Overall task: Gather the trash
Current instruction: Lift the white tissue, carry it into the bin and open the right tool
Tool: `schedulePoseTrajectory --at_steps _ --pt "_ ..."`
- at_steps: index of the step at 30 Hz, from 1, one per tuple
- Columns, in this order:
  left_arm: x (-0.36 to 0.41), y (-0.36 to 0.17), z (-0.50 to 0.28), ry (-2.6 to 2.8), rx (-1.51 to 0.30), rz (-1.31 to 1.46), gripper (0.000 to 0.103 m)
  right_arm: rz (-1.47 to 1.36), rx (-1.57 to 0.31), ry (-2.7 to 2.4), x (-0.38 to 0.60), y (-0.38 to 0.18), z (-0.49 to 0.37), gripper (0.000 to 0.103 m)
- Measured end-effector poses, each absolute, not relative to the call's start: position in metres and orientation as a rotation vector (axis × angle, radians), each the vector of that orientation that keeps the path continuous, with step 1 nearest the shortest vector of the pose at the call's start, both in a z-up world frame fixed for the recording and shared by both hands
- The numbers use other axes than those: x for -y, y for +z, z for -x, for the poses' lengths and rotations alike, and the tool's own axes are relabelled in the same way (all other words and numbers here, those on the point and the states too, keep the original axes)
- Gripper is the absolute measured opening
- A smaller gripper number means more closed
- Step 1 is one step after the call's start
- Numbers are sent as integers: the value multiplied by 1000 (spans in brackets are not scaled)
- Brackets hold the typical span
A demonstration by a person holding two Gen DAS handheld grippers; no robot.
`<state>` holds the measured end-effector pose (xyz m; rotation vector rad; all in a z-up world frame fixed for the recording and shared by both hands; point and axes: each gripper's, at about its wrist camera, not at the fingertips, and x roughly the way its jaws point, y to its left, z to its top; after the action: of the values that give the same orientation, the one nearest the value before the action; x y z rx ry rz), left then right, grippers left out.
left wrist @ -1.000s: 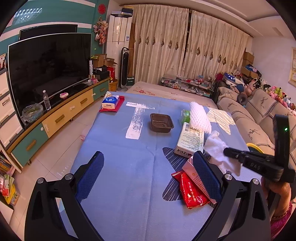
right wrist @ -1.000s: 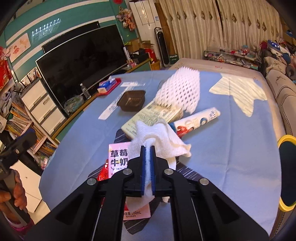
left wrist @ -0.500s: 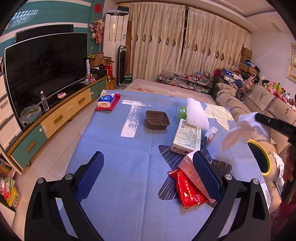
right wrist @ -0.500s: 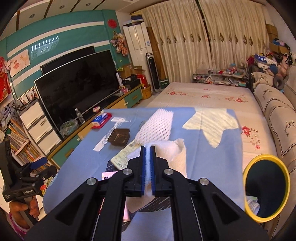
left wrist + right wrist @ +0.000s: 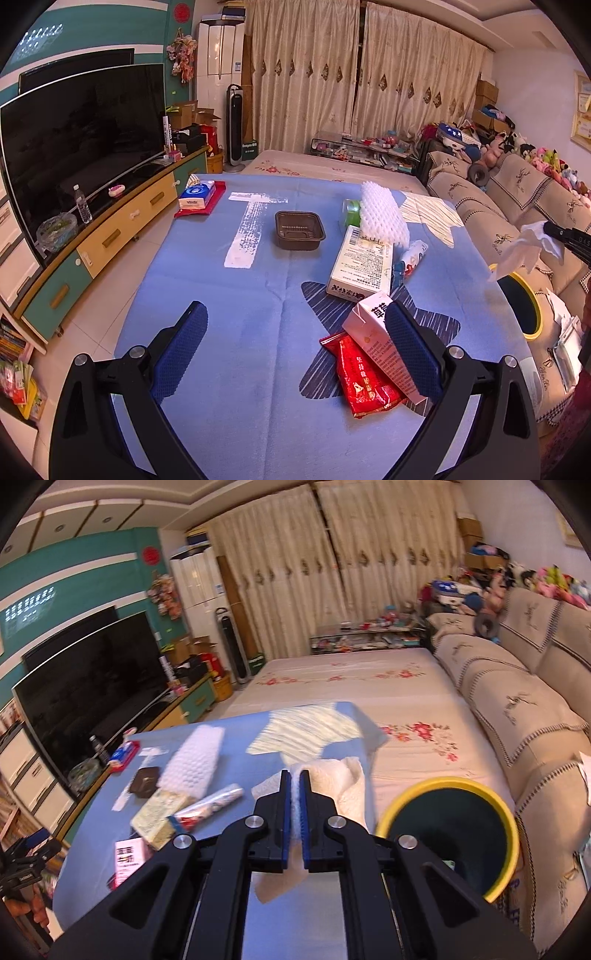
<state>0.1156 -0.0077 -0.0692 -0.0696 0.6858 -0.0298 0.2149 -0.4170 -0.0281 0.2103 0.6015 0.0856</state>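
Observation:
My right gripper (image 5: 294,775) is shut on a crumpled white tissue (image 5: 338,782) and holds it in the air at the table's right edge, just left of a yellow-rimmed trash bin (image 5: 448,830). In the left wrist view the tissue (image 5: 524,251) hangs above the bin (image 5: 522,306). My left gripper (image 5: 295,343) is open and empty above the blue tablecloth (image 5: 229,302). Near its right finger lie a pink milk carton (image 5: 380,350) and a red packet (image 5: 365,376). Further off are a white box (image 5: 364,266), a foam net (image 5: 384,218), a tube (image 5: 415,251) and a dark tray (image 5: 299,229).
A tissue pack (image 5: 197,194) on a red mat sits at the table's far left corner. A TV (image 5: 74,136) and cabinet line the left side. A sofa (image 5: 517,206) runs along the right, behind the bin. A green tape roll (image 5: 351,212) stands beside the foam net.
My right gripper has lifted the tissue off the table and carried it right, to beside the yellow bin. My left gripper has stayed open and nearly still.

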Motion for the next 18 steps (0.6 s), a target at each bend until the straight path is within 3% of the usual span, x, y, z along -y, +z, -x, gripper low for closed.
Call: schedulePoseTrajectory --at_steps 18 --pt "62 -77 -138 -99 -733 -10 95 -293 -739 -190 526 -120 -235 5"
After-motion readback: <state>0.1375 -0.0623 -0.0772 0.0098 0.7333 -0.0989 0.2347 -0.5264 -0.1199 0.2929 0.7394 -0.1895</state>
